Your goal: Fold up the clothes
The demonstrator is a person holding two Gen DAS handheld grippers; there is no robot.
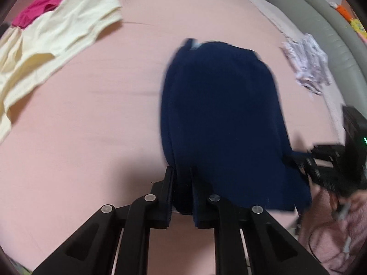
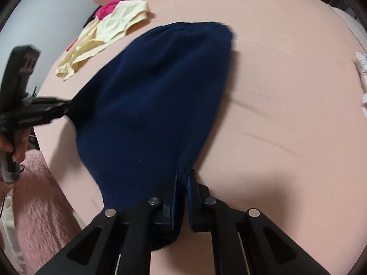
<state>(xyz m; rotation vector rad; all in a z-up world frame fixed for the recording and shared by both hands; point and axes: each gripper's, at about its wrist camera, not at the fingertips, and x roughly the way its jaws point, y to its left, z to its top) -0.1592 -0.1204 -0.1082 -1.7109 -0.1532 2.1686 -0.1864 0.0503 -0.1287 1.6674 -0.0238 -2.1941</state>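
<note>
A navy blue garment [image 1: 220,114] lies stretched on the pink bed sheet [image 1: 91,126]. My left gripper [image 1: 182,171] is shut on its near left corner, with dark cloth bunched between the fingers. In the left wrist view my right gripper [image 1: 296,158] pinches the garment's near right corner. In the right wrist view the same navy garment [image 2: 156,105] spreads away from my right gripper [image 2: 182,174], which is shut on its edge. There my left gripper [image 2: 73,105] grips the left corner, held by a hand [image 2: 16,149].
A cream garment [image 1: 57,45] over a magenta one [image 1: 39,6] lies at the far left of the bed. A white patterned garment [image 1: 307,64] sits near the right edge beside a grey padded frame [image 1: 325,29]. Fluffy pink fabric [image 2: 39,201] hangs below the near edge.
</note>
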